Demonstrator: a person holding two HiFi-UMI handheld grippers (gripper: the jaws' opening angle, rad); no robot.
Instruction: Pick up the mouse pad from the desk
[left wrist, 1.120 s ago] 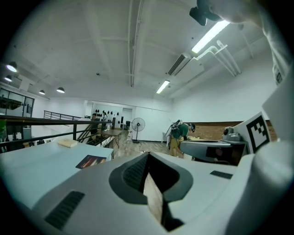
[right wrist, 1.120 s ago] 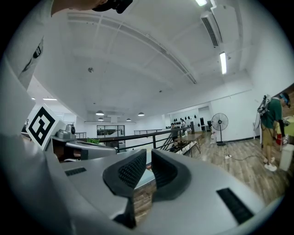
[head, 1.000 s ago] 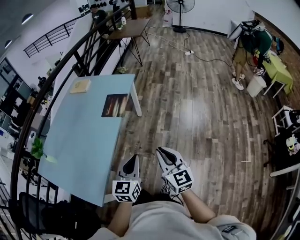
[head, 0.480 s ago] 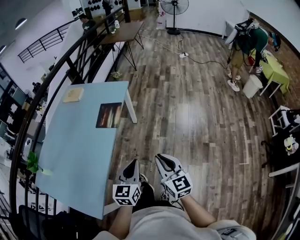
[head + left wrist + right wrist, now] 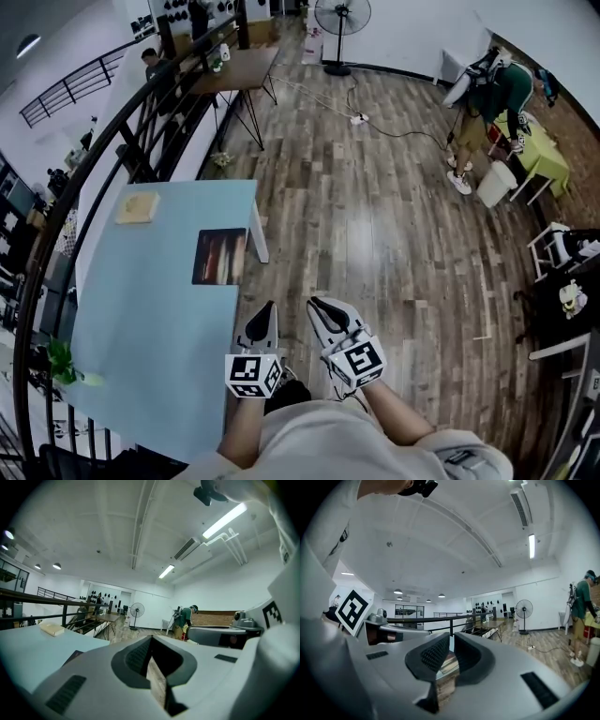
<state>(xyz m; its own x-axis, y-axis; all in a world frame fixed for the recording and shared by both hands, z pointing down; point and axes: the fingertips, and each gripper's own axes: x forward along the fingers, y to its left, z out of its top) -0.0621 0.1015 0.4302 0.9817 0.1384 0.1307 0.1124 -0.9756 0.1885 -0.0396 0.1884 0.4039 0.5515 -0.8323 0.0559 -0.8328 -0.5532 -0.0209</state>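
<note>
Approaching rather than grasping, by the look of it; no reach begun. Dark rectangular mouse pad with a reddish-orange print [image 5: 219, 256] flat on the light blue rectangular desk [image 5: 141, 309], close to the desk's right edge, at about 11 o'clock from both claws and well apart from them; untouched. Pale tan flat block [image 5: 137, 207] further along the desk at 11 o'clock, clear of the pad. Left gripper [image 5: 266, 309] low at 6 o'clock in the head view, just off the desk's right edge and over the brown plank floor [image 5: 394, 234]; pads drawn in to a thin slit with only floor showing through; nothing held. Right gripper [image 5: 319, 305] just beside it at 3 o'clock; likewise all but closed, a narrow gap between the ribbed pads; empty.

Next, most likely: calls for carrying one claw forward toward 11 o'clock and down to desk height, parting its jaws on the way; then, the pad being thin and flat, taking it by the edge nearest the desk's rim or by a corner, perhaps after nudging it to overhang; otherwise risks pads skating over the top.
</note>
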